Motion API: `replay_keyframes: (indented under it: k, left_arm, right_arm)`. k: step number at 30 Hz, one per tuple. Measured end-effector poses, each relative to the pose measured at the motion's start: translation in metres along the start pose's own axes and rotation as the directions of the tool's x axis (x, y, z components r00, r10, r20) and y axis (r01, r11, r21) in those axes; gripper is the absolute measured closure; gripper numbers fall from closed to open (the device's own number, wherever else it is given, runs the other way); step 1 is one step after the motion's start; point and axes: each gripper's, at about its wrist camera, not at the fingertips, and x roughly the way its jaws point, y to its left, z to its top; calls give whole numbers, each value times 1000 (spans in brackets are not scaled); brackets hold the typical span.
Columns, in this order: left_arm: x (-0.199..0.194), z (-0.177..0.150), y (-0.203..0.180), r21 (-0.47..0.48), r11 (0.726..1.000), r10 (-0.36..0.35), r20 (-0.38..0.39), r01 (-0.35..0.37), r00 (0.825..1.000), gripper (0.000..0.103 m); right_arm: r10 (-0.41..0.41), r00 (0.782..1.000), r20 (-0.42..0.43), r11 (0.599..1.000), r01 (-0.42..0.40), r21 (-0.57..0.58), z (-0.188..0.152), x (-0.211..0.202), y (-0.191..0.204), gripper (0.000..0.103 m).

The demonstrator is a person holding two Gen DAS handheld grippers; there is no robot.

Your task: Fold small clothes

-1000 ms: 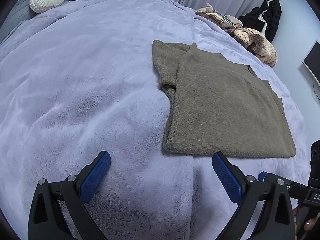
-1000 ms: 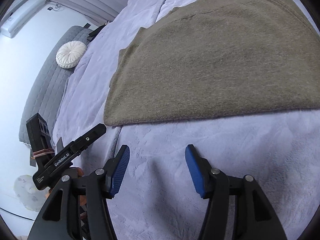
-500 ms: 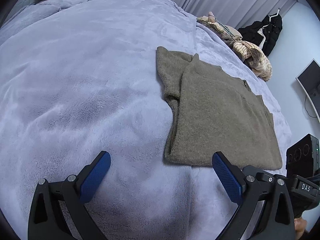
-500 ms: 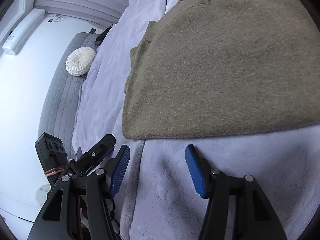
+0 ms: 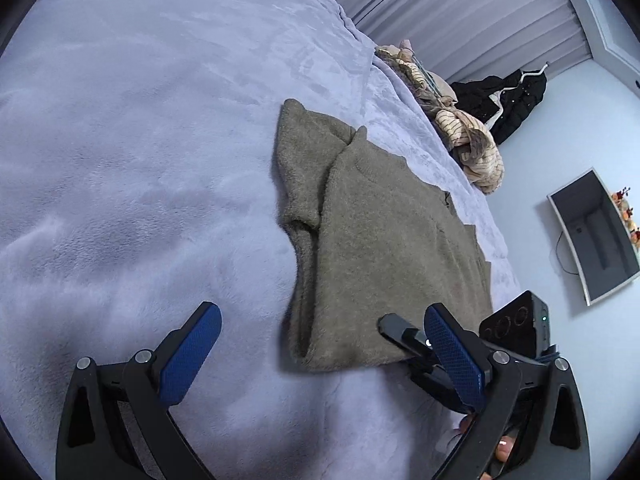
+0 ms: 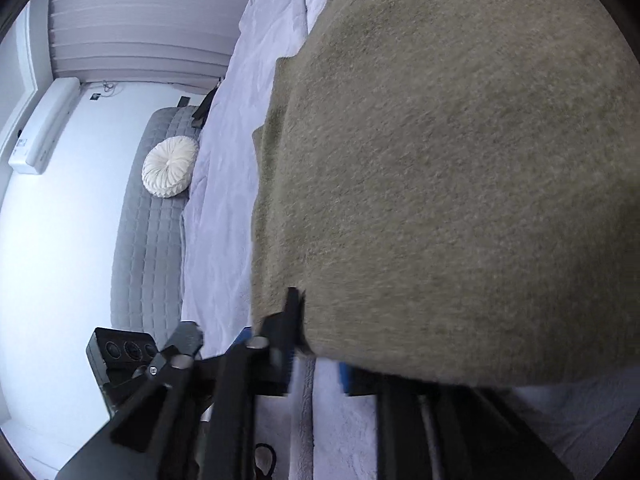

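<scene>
An olive-brown knit sweater [image 5: 384,248] lies partly folded on the bed, one sleeve tucked under at its left side. My left gripper [image 5: 320,316] hovers open over the sweater's near left corner, with nothing pressed between its blue pads [image 5: 188,356]. In the right wrist view the sweater [image 6: 460,168] fills most of the frame. My right gripper [image 6: 316,360] is at the near hem, its jaws closing on that edge, and the cloth drapes over one pad. The right gripper's black finger [image 5: 400,332] also shows in the left wrist view, on the hem.
A lilac fleece blanket [image 5: 140,140] covers the bed. A heap of striped and beige clothes [image 5: 468,140] lies at the far right edge, with a dark jacket [image 5: 512,100] hanging behind it. A white round cushion [image 6: 170,166] rests against the grey headboard [image 6: 148,248].
The right gripper moved forward onto the sweater's near hem and its jaws came together on it. The left gripper swung right toward the near left corner, still open.
</scene>
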Motion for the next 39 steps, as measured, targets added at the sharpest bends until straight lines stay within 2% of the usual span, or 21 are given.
replay_keyframes:
  k: [2,4,9,14,17,19,23,27,29,33,35,37,38,39]
  left_arm:
    - [10,8,-2,-26,998,-49,-21,49,999,1]
    - [23,15,-6,-39,996,-87,-50,85,995,1]
    - [52,42,-22,-35,989,-144,-93,142,985,1]
    - [82,63,-31,-114,983,-161,-129,147,979,1]
    - [92,67,-45,-80,987,-148,-127,138,981,1]
    - [100,68,-53,-50,993,-112,-131,106,985,1]
    - [112,62,-62,38,999,15,-139,-10,990,1]
    - [116,58,-71,102,991,94,-123,-82,988,1]
    - [119,57,-77,136,983,142,-114,-126,983,1]
    - [121,54,-83,173,964,220,-81,-203,972,2]
    - [122,53,-84,175,952,264,-61,-250,963,9]
    - [123,54,-84,185,933,321,-48,-308,946,27]
    - [123,55,-83,189,930,329,-44,-315,943,30]
    - [122,56,-84,189,931,325,-36,-313,945,37]
  right_arm:
    - [12,1000,12,1000,-12,-21,3,-3,3,94]
    - [24,999,28,996,-21,-91,6,-9,16,94]
    - [43,996,80,969,-22,-247,12,-33,49,94]
    - [60,995,79,963,-37,-268,15,-39,54,94]
    - [56,997,58,962,-39,-269,12,-41,50,94]
    - [33,999,19,959,-26,-281,8,-38,48,94]
    - [-19,997,-71,953,-4,-303,-3,-44,32,90]
    - [-100,992,-78,929,65,-365,-9,-75,20,84]
    - [-126,992,-27,918,106,-383,-6,-96,17,71]
    - [-153,976,156,917,199,-346,21,-135,12,69]
    - [-192,957,218,918,254,-305,40,-140,6,85]
    - [-230,937,264,912,302,-278,55,-136,7,89]
    - [-238,932,271,908,313,-279,62,-131,6,90]
    - [-254,928,272,900,330,-285,66,-123,6,90]
